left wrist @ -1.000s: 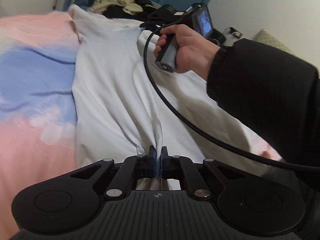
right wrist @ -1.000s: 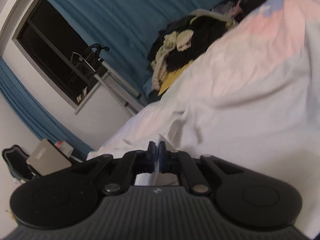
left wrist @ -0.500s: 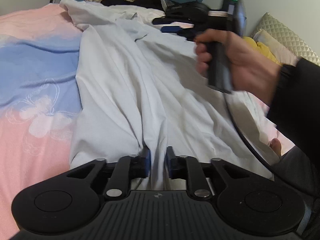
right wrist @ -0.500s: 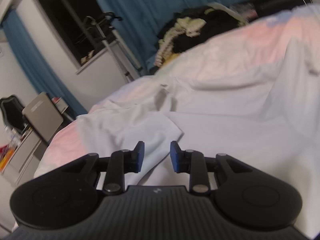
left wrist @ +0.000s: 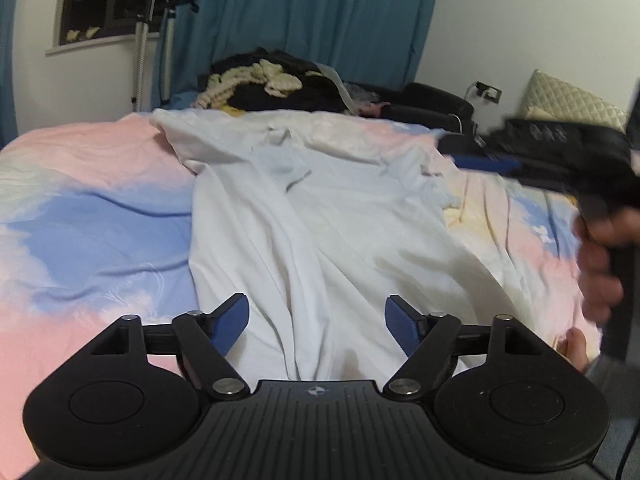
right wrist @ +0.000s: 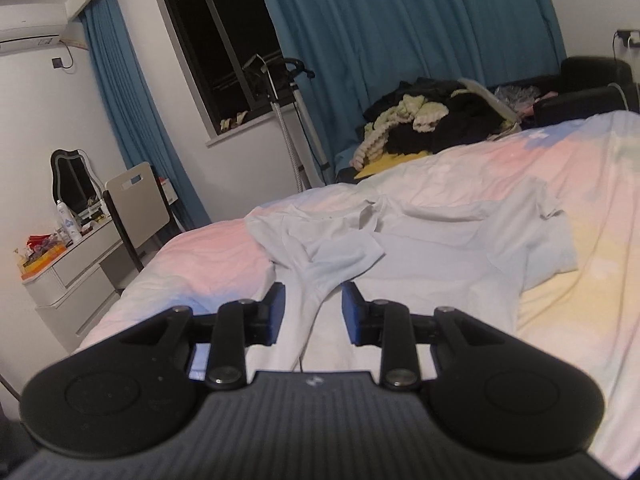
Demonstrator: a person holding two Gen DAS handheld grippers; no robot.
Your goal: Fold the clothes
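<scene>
Left tool is spread wide, blue pads well apart, nothing between them, just hanging over the near end of the white cotton garment. Right tool is released too, pads apart with a narrow twisted strip of the same garment running up between them, though I can't tell if the cloth actually touches either pad. In the left view the right tool shows up blurry at the right edge, gripped by the person's hand.

The garment lies stretched lengthwise on the bed with the pink, blue and pale yellow sheet. It's pretty wrinkled, with long creases running down the middle and gathering into a bunch at the near end. At the far end a flap is turned back on itself, and one short sleeve sticks out to the right, crumpled at its cuff. The left edge looks fairly straight against the blue patch of sheet.

Past the bed's far end there's a heap of dark and cream clothes in front of teal curtains.
</scene>
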